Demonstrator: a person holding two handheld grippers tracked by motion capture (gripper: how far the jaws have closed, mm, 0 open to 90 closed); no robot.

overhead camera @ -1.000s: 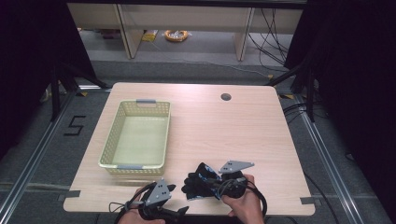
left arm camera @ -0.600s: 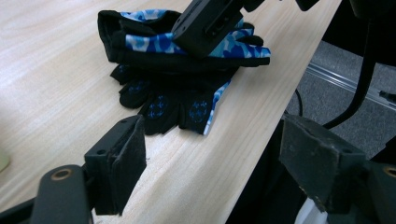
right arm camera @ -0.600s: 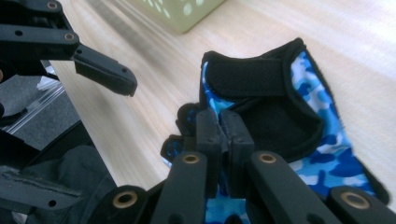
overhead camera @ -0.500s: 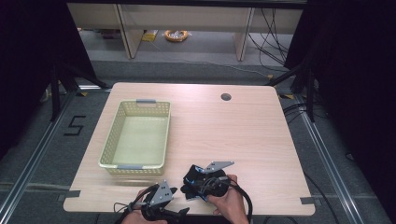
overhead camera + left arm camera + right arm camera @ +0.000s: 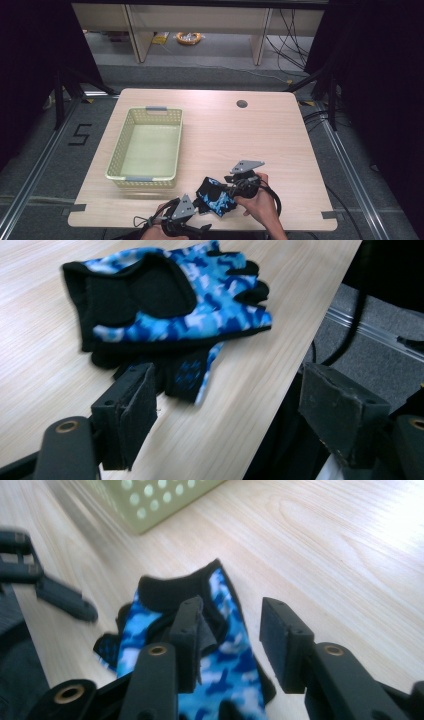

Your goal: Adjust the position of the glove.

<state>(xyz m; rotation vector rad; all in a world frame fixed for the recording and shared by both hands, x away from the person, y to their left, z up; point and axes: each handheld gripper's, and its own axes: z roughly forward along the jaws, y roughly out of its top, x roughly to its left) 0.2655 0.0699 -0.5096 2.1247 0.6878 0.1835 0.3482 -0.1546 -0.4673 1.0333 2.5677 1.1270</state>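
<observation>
Item one: a pair of fingerless gloves in blue camouflage-print fabric with black palm padding and black trim (image 5: 216,197), lying stacked one on the other near the front edge of the light wood-grain table (image 5: 235,135), toward its middle, with the lower glove poking out from under the upper in the left gripper view (image 5: 170,315). Item two: the right gripper (image 5: 235,189), held in the person's right hand (image 5: 260,200), sitting directly over the gloves; its jaws have just been opening and are now standing part-way apart, with camouflage fabric lying between and beneath them and a black fold touching the inner face of one pad (image 5: 192,630), though the pads are no longer pressing on it, which reads as a release onto the table. Item three: the left gripper (image 5: 197,207), at the front edge just left of the gloves, its jaws spread wide and gripping nothing, one pad (image 5: 131,412) hovering over the wood beside the lower glove and the other hanging past the table's edge; it appears to be lining up for a pickup. Item four: a pale yellow-green perforated plastic basket with grey handles (image 5: 120,160), standing empty at the left side of the table, well apart from the gloves and seemingly awaiting them as the likely destination.
</observation>
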